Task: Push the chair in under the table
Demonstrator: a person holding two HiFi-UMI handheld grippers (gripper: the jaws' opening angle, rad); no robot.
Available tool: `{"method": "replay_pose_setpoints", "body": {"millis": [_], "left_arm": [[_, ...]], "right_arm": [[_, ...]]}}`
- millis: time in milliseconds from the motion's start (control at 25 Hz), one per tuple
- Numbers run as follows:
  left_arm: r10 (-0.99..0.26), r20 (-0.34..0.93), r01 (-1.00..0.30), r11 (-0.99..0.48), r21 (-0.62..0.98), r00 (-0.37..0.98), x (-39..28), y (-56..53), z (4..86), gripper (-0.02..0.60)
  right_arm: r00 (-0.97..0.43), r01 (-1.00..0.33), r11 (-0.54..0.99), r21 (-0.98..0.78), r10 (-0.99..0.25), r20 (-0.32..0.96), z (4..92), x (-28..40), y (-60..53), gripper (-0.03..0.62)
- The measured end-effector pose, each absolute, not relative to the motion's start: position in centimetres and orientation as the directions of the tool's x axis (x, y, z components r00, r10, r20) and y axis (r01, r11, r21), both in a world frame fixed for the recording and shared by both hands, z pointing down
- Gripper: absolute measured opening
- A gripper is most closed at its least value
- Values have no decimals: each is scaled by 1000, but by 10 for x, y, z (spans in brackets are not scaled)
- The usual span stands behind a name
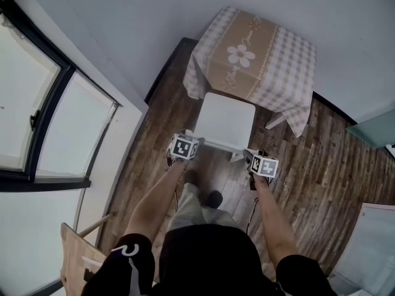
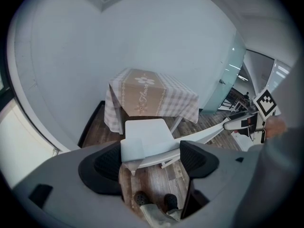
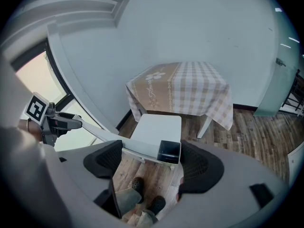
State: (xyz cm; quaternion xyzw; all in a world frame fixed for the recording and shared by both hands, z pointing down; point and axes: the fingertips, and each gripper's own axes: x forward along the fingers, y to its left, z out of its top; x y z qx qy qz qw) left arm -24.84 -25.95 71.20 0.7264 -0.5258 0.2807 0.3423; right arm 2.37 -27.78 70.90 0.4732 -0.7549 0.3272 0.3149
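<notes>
Progress: slight, by the look of it. White chair point(image 1: 225, 117) at 6 o'clock from the table point(image 1: 276, 121), facing it squarely, front of the seat just meeting the hanging hem of the checked tablecloth point(image 1: 256, 57), nearly the whole seat out in the open. Left to do, on this showing: almost the full push toward 12 o'clock, seat to end beneath the top.

Left gripper point(image 2: 153, 159) at the 9 o'clock end of the backrest rail point(image 1: 216, 143), jaws wide apart, rail end lying between them, not clamped. Right gripper point(image 3: 152, 160) at the 3 o'clock end, jaws likewise spread, hollow rail end beside the right pad, nothing pinched. Looks set for shoving rather than gripping.

Underfoot: dark wood-plank floor point(image 1: 321, 165), hard and smooth-looking, likely to let the legs slide. Person's shoes point(image 1: 213, 197) just behind the chair.

Around: plain pale wall point(image 1: 123, 23) close behind the table at 12 o'clock, black skirting point(image 1: 166, 66) along its foot, large dark-framed window point(image 1: 37, 103) at 9 o'clock, frosted glass door point(image 1: 376, 131) at 3 o'clock, light wooden furniture piece point(image 1: 74, 251) at 7 o'clock.
</notes>
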Motion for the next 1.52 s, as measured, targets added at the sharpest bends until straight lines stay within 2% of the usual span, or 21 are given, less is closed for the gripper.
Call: {"method": "replay_pose_setpoints", "body": {"millis": [1040,1520], "left_arm": [[-592,724,-932,-293,215,353,-276,-337,686,376],[-549,748,-920,-326,219,373,-288,-346,691,376]], "right_arm": [[-402,-911,308,-275,-505,764,689,-6,-339,407],[-412,-909,277,-310,-504,759,695,-19,-336,410]]}}
